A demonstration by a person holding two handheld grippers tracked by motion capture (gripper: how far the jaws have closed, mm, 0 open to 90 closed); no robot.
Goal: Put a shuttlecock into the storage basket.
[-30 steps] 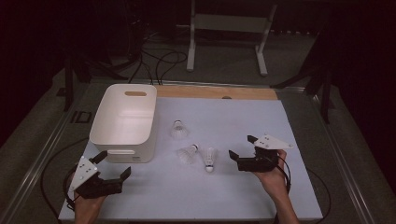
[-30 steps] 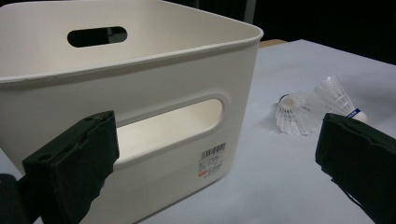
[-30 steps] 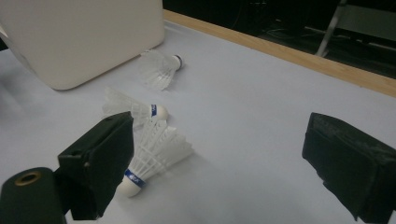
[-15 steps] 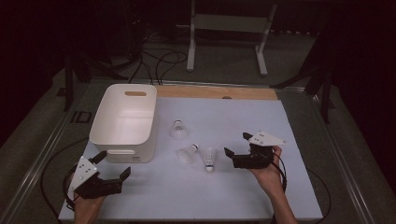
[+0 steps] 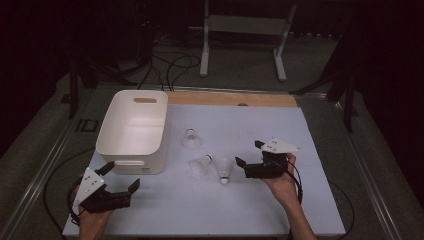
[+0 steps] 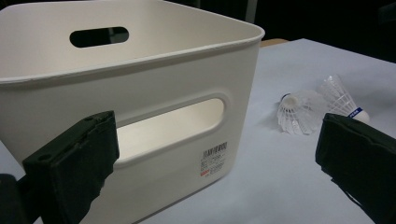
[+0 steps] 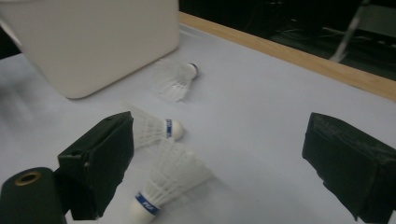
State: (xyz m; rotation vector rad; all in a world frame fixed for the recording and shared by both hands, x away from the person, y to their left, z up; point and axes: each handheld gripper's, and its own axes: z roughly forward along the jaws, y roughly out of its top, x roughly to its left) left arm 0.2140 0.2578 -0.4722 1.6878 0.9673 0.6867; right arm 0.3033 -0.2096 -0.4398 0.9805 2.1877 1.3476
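White table (image 5: 310, 210), wooden far edge: white bin (image 5: 132, 131) at left, three shuttlecocks (image 5: 201, 165) mid-table.

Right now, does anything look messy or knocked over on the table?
Yes, a little. Three shuttlecocks lie scattered on the white table beside the bin, all tipped over on their sides and pointing different ways. Nothing looks broken or spilled.

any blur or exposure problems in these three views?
High view: table lit, surroundings nearly black. Left gripper view: bin sharp, near jaws soft. Right gripper view: motion blur at the left edge, bin washed out, nearest shuttlecock slightly soft.
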